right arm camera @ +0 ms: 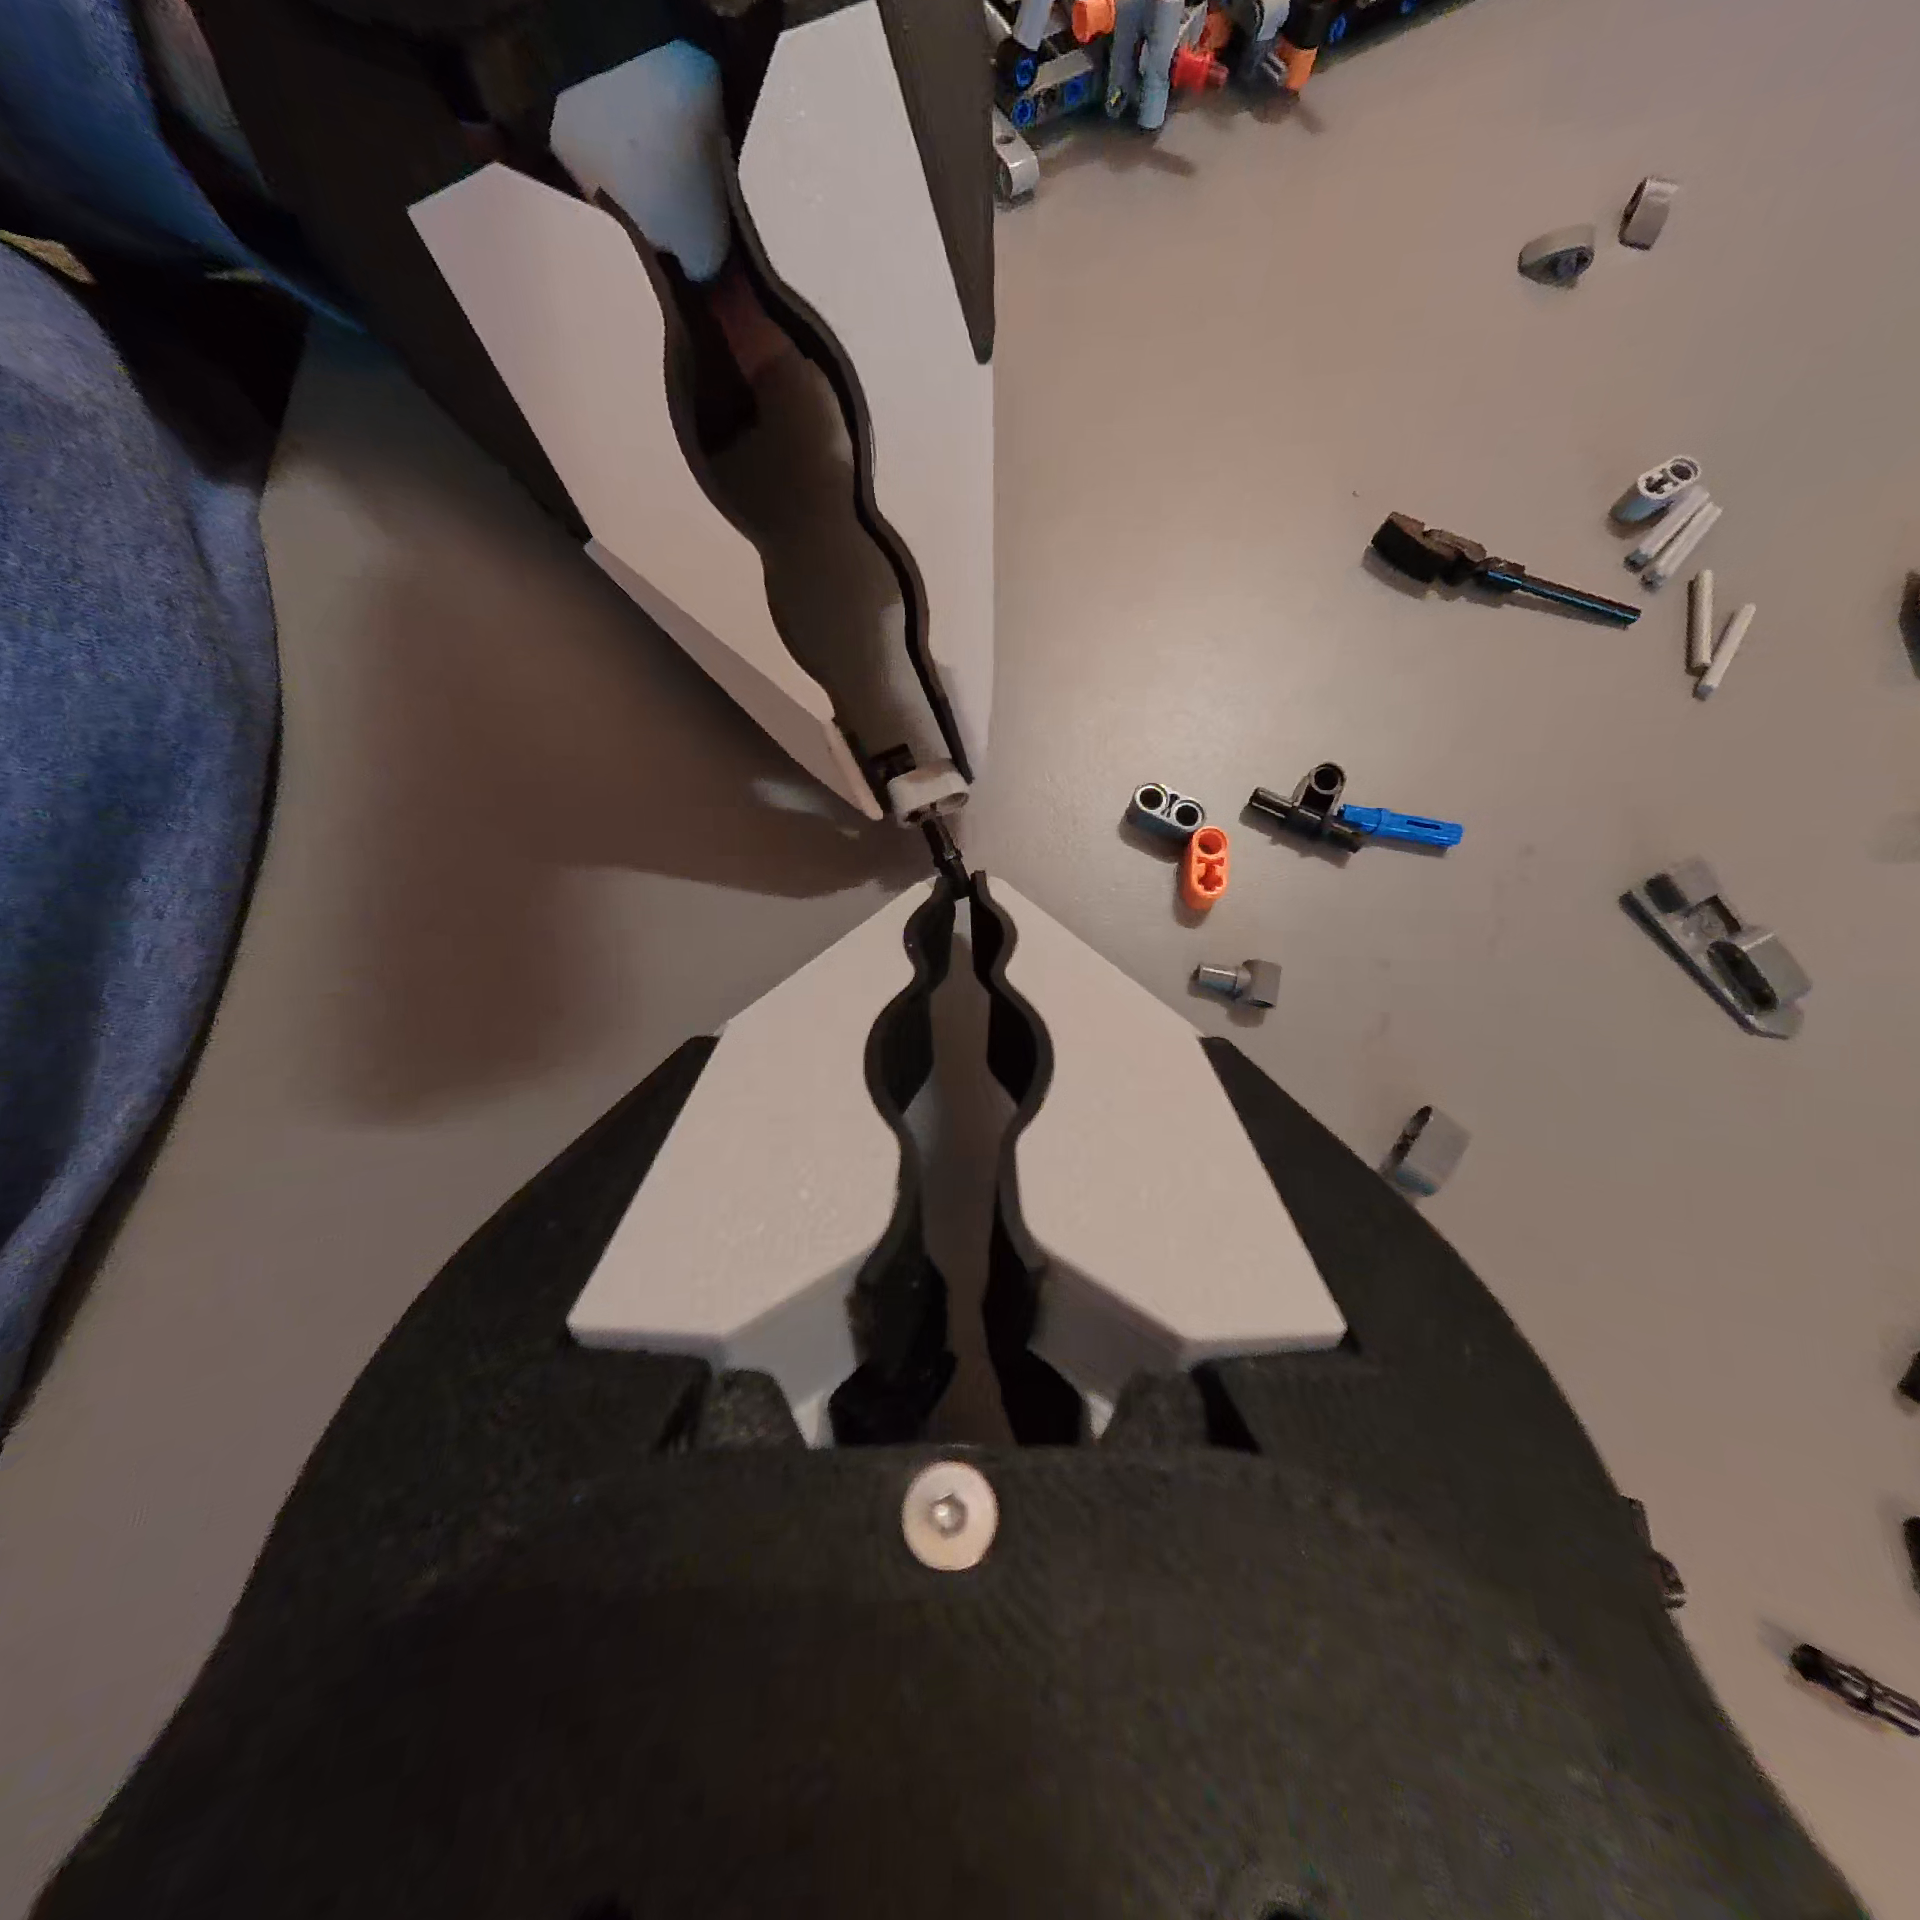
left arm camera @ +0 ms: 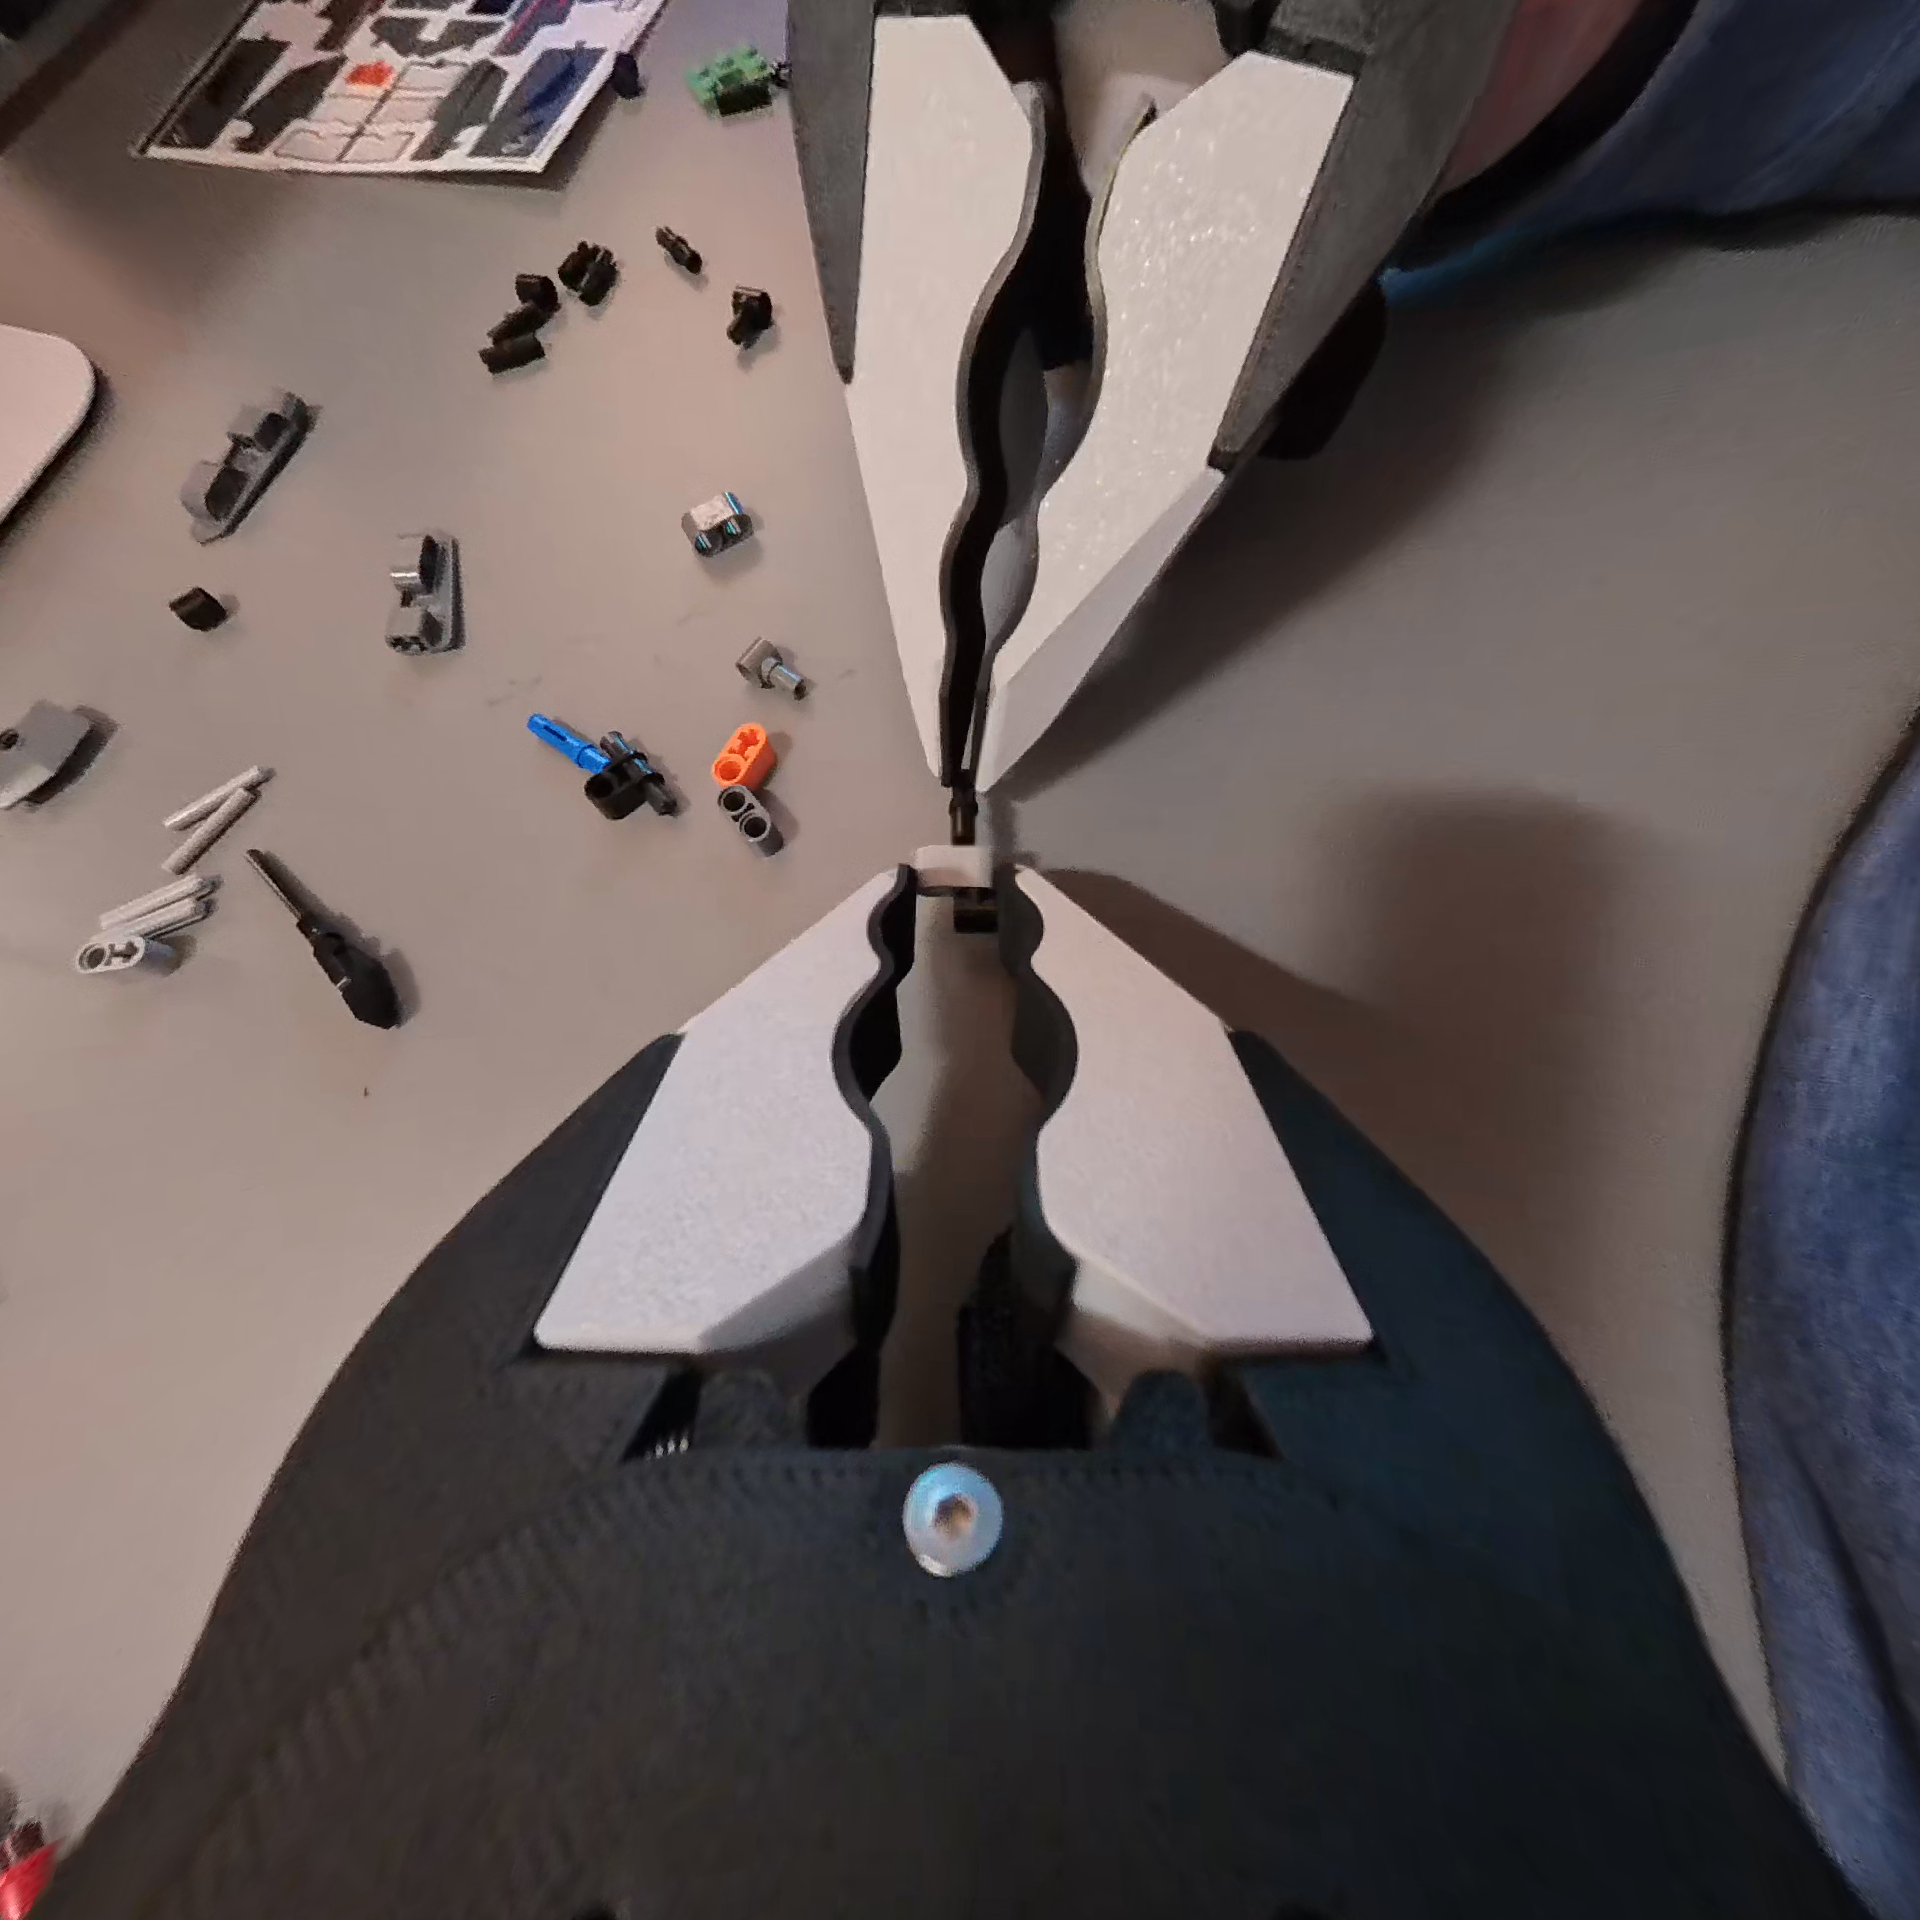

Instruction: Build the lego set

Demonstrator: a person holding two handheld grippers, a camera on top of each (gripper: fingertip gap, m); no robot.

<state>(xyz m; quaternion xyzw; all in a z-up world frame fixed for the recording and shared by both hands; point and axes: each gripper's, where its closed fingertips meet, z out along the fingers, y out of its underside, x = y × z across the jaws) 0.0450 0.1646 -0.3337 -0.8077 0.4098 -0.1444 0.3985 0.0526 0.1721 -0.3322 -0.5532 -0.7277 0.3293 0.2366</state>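
My left gripper (left arm camera: 956, 883) is shut on a small light grey connector (left arm camera: 948, 862), held above the grey table (left arm camera: 1351, 644). My right gripper (left arm camera: 964, 779) comes in from the top, tip to tip with the left, and is shut on a thin black pin (left arm camera: 962, 821). The pin's end meets the connector. In the right wrist view my right gripper (right arm camera: 956, 894) pinches the black pin (right arm camera: 948, 857), and my left gripper (right arm camera: 914, 790) holds the grey connector (right arm camera: 928, 798) just beyond it.
Loose parts lie on the table: an orange connector (left arm camera: 744, 752) (right arm camera: 1205, 868), a blue pin (left arm camera: 561, 740) (right arm camera: 1403, 828), a black axle piece (left arm camera: 332, 945) and grey beams (left arm camera: 249, 462). An instruction sheet (left arm camera: 405, 73), a green brick (left arm camera: 732, 83) and a part-built model (right arm camera: 1153, 52) lie farther off. A person's blue-clad leg (right arm camera: 104, 727) is close by. Left and right tips are no more than a few centimetres apart. Left tips and right tips are each some 20 cm from the part-built model (right arm camera: 1153, 52).
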